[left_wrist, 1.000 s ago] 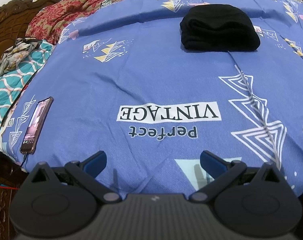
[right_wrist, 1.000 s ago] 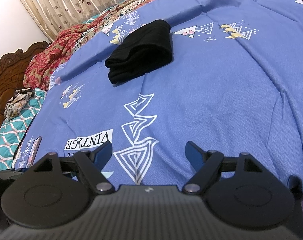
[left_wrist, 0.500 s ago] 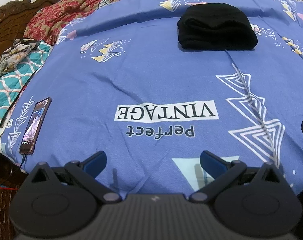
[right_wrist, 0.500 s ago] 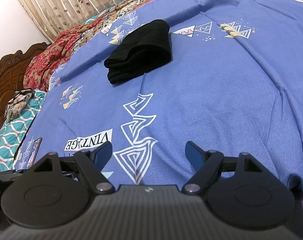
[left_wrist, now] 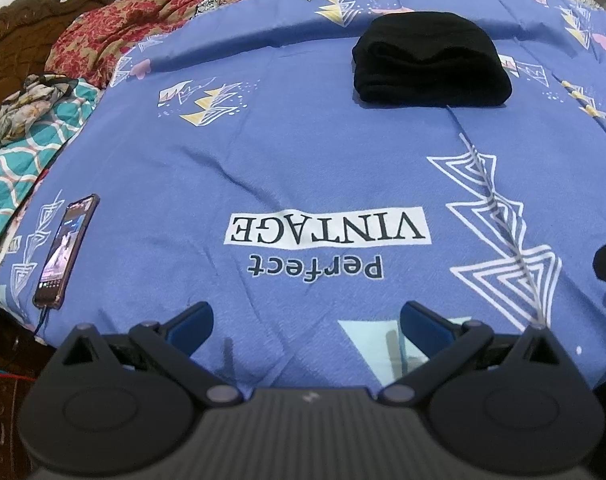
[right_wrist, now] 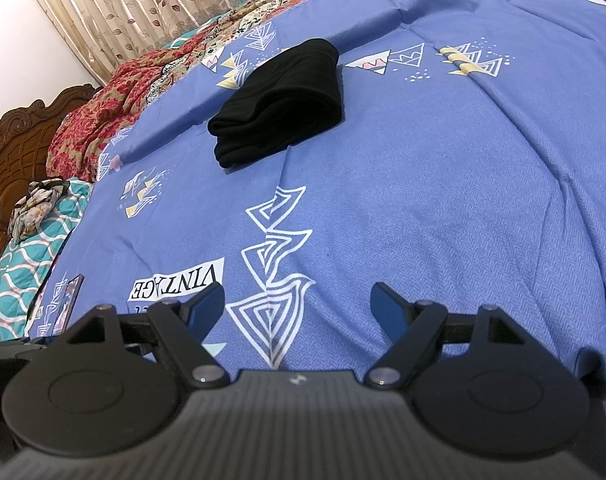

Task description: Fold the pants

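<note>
**Pants lying folded, both tools standing off empty**

Blue patterned bedspread (left_wrist: 303, 152) is covering the bed, with a carved wooden headboard (right_wrist: 7, 148) and leaf-print curtains (right_wrist: 143, 4) showing behind it. Black pants (left_wrist: 431, 64) are sitting toward the far side of the spread as a compact, layered bundle, their stacked edges facing the cameras; in the right wrist view the same bundle (right_wrist: 279, 100) is lying just beyond the white zigzag print. Left tool (left_wrist: 305, 320) is hovering over the near edge of the bed with its jaws spread wide and nothing between them. Right tool (right_wrist: 297, 304) is doing likewise, jaws apart and empty, well apart from the pants. A phone (left_wrist: 65, 252) is resting near the left edge of the bed. Judging by the tidy bundle and both tools idling away from it, the folding is looking finished, with perhaps only a final straightening remaining.
</note>
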Tool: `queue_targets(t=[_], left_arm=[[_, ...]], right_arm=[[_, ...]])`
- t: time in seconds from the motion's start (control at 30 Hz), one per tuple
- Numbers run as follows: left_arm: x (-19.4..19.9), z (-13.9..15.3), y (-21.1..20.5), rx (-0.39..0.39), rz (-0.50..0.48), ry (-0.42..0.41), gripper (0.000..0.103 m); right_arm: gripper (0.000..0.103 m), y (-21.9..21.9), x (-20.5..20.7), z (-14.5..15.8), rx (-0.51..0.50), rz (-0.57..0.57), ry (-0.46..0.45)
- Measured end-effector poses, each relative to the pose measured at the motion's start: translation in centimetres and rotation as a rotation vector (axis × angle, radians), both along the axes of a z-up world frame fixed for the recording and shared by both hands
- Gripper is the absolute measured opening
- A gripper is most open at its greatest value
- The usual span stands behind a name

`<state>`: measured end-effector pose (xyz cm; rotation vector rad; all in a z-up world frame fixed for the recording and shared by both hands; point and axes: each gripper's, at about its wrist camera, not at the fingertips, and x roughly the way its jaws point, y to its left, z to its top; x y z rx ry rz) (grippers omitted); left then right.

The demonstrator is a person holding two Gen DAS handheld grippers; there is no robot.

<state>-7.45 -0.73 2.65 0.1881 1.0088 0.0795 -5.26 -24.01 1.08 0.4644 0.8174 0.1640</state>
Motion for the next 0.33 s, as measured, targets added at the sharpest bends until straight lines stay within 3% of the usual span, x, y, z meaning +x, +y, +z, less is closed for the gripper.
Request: queue_targets(t=[0.33], left_arm=[[2.0, 2.6, -0.7, -0.091, -0.076, -0.069, 0.103]], right_arm=[[0.082, -0.3, 1.6, 2.1, -0.069, -0.008, -0.086]])
